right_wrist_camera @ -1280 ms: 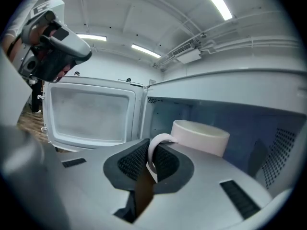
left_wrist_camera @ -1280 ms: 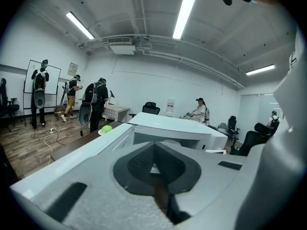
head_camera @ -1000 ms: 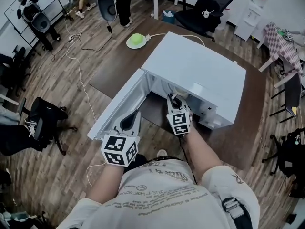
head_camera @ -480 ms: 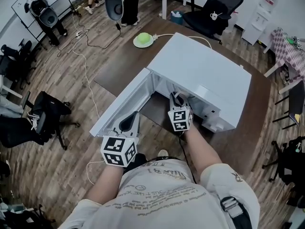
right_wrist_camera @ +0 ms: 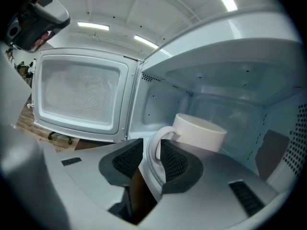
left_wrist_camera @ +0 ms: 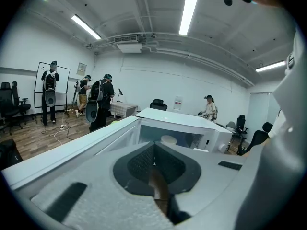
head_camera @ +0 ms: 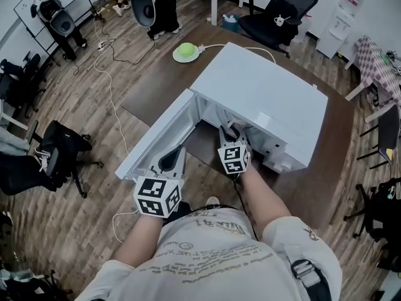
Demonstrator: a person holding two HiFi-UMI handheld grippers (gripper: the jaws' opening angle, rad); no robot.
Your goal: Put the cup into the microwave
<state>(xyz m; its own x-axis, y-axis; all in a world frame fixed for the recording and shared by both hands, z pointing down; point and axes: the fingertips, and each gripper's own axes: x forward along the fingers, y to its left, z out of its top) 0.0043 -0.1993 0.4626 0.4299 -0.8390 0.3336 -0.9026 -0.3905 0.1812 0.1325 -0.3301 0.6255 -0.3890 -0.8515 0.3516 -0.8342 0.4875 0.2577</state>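
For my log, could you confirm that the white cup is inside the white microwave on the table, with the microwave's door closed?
Not quite: the door is open, swung out to the left, as the right gripper view shows. The white cup is indeed inside the white microwave on the table.

The white cup (right_wrist_camera: 199,133) stands upright inside the microwave (head_camera: 263,99), on its floor just behind the front opening, its handle (right_wrist_camera: 154,145) turned outward toward that opening. The microwave is white and boxy, and its door (head_camera: 156,144) is swung wide open.
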